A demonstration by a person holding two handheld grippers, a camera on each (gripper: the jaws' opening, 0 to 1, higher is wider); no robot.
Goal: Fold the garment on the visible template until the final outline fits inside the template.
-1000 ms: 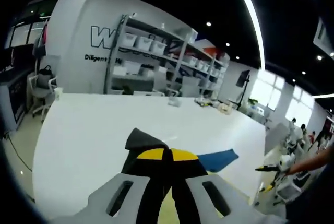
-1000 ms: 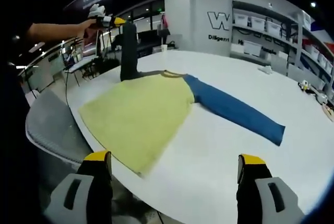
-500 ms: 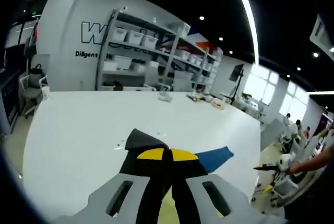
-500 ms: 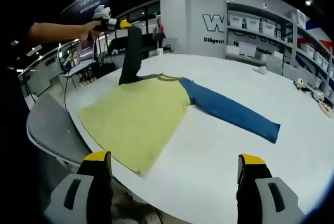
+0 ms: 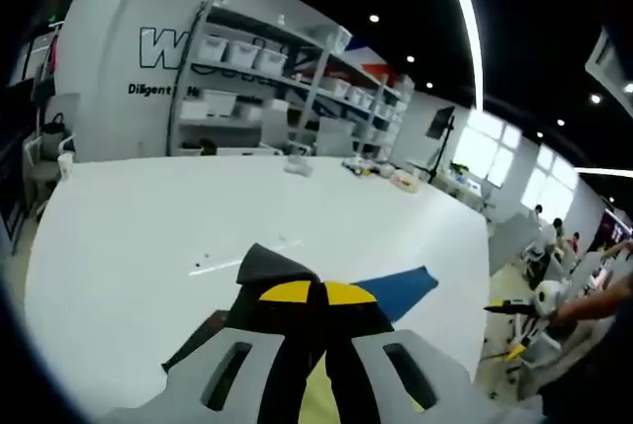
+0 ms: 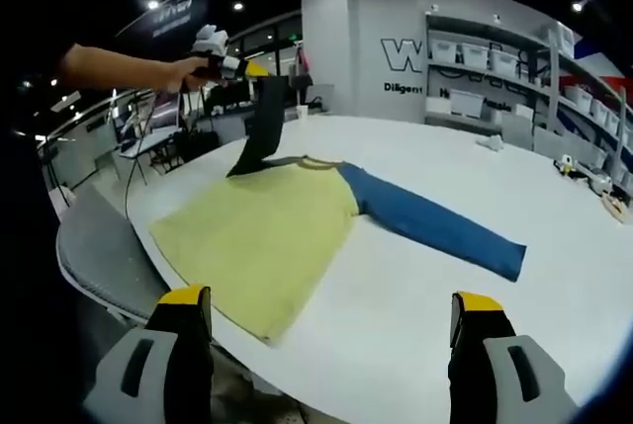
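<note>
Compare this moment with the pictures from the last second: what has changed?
The left gripper, shut on the dark sleeve, has carried it inward over the yellow body. The blue sleeve stays flat on the table; the right gripper stays open, holding nothing.

A large dark "W" (image 6: 397, 50) stands on the grey wall (image 6: 346, 39) in the right gripper view, its remainder cut off by the shelves (image 6: 495, 78). Beneath it, smaller dark lettering starts "Diligent" (image 6: 405, 88), followed by an "H" at the shelf edge; the rest is hidden. In the left gripper view the same wall (image 5: 109, 68) shows the "W" (image 5: 158, 48) and "Diligent" (image 5: 150, 90). The dark banner (image 6: 178, 11) at upper left carries pale lettering too blurred to read.
</note>
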